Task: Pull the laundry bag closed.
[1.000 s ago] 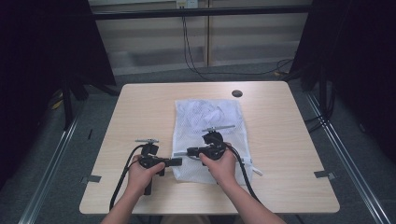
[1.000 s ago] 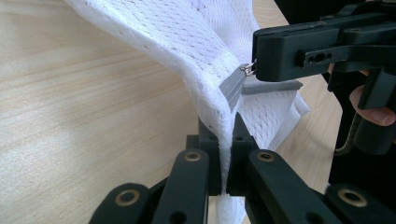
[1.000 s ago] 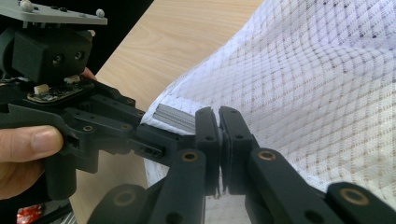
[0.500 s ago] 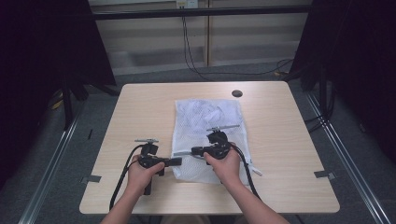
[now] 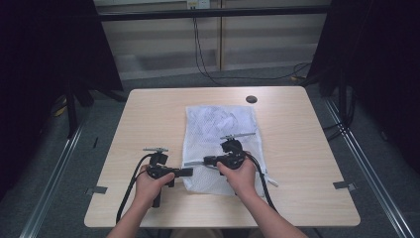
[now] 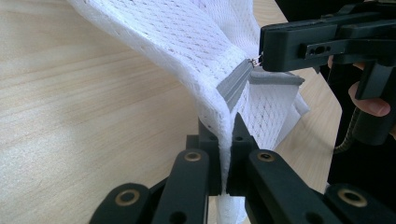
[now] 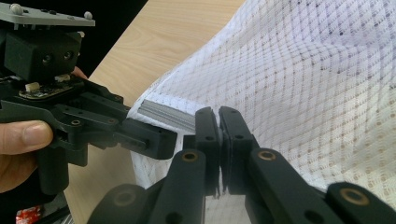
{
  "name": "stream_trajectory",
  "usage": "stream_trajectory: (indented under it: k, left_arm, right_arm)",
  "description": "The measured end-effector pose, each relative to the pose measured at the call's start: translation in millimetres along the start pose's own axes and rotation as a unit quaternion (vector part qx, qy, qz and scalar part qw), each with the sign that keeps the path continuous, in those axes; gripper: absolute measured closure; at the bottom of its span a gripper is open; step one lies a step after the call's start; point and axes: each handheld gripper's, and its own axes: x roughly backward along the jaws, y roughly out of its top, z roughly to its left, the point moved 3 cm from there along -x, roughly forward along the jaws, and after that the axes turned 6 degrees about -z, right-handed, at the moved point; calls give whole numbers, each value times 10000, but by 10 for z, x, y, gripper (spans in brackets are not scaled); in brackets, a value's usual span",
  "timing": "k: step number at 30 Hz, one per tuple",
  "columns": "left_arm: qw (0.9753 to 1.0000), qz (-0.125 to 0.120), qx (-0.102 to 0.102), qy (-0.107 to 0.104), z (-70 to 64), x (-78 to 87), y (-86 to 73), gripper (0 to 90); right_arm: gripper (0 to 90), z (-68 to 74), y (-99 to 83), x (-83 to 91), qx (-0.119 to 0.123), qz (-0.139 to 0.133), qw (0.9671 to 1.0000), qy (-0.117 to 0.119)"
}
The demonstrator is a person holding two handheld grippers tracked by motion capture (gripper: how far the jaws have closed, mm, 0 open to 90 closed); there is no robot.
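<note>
High view, table (image 5: 148, 119): a pale wood-grain top with rounded corners and a small dark round disc (image 5: 251, 99) near its far edge.
High view, bag (image 5: 220, 144): a white mesh rectangle lay flat at the table's middle, long side running away from the person, faintly creased.
High view, left gripper (image 5: 184, 172): black, held in the left hand (image 5: 148, 183) just off the bag's near left corner, its nose pointing right to the bag's edge; a black cable looped back to the table's near edge.
High view, right gripper (image 5: 190, 162): black, held in the right hand (image 5: 240, 173) over the bag's near part, its nose pointing left.
Left gripper view, left gripper (image 6: 226, 133): its two black jaws were shut on a raised fold of the bag (image 6: 196, 51), the white net squeezed thin between them.
Left gripper view, zip (image 6: 236, 84): a grey ribbed strip ran along the bag's edge up to a small metal pull (image 6: 256, 59), which met the tip of the right gripper (image 6: 266, 49).
Right gripper view, right gripper (image 7: 218, 116): the jaws stood pressed together at the bag's edge; I cannot tell what lay between them.
Right gripper view, bag (image 7: 303, 84): fine diamond-pattern mesh, sloping up to the right, with the grey zip (image 7: 168, 114) at its rim.
Right gripper view, left gripper (image 7: 161, 137): blocky and black, its tip at the bag's corner, a thumb (image 7: 25, 133) on its grip.
</note>
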Motion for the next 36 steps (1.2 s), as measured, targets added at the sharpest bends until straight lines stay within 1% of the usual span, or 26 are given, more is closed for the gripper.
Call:
stream_trajectory:
  k: [11, 13, 14, 15, 18, 19, 22, 24, 25, 26, 27, 29, 32, 34, 36]
  left_arm:
    - [10000, 13, 8, -4, 0, -2, -1, 887]
    - [10000, 11, 36, 12, 0, 1, -1, 887]
    - [10000, 10, 8, 43, 11, 8, 2, 886]
    - [10000, 6, 33, 52, 15, 16, 4, 887]
    - [10000, -22, 20, 19, 18, 22, 8, 886]
    - [10000, -23, 43, 4, 11, 16, 6, 887]
    - [10000, 18, 19, 10, 17, 9, 1, 886]
    - [10000, -5, 37, 37, 15, 13, 3, 886]
    - [10000, -10, 37, 49, 18, 18, 4, 886]
    - [10000, -12, 5, 68, 25, 24, 7, 886]
    - [10000, -12, 14, 41, 25, 27, 9, 886]
    - [10000, -20, 46, 25, 14, 18, 5, 886]
    - [10000, 12, 34, 49, 16, 14, 1, 886]
    - [10000, 5, 1, 72, 27, 25, 5, 886]
    - [10000, 2, 37, 58, 29, 36, 9, 887]
  right_arm:
    - [871, 1, 2, 12, -7, 30, 10000, 10]
    - [871, 0, 0, 14, 5, 29, 10000, 4]
    - [871, -7, 1, 20, 69, 32, 10000, -61]
    - [871, -21, 0, 25, 85, 44, 9999, -91]
    - [871, -71, 3, 58, -8, 5, 10000, -93]
    - [870, -76, 3, 68, -43, 3, 10000, -68]
    - [871, -74, 2, 83, 6, 15, 10000, -95]
    - [871, -76, 1, 85, 3, 9, 10000, -94]
    - [871, -81, 1, 88, 28, 8, 9999, -138]
    - [871, -88, 0, 90, 24, 10, 9999, -147]
    - [870, -100, -2, 97, 33, 10, 9999, -163]
    - [871, -110, -2, 112, -8, -3, 9999, -142]
    - [871, -114, -2, 123, 8, 9, 9999, -150]
    - [871, -129, -2, 134, 13, 11, 9998, -195]
    - [870, -156, -1, 149, 1, -10, 9997, -226]
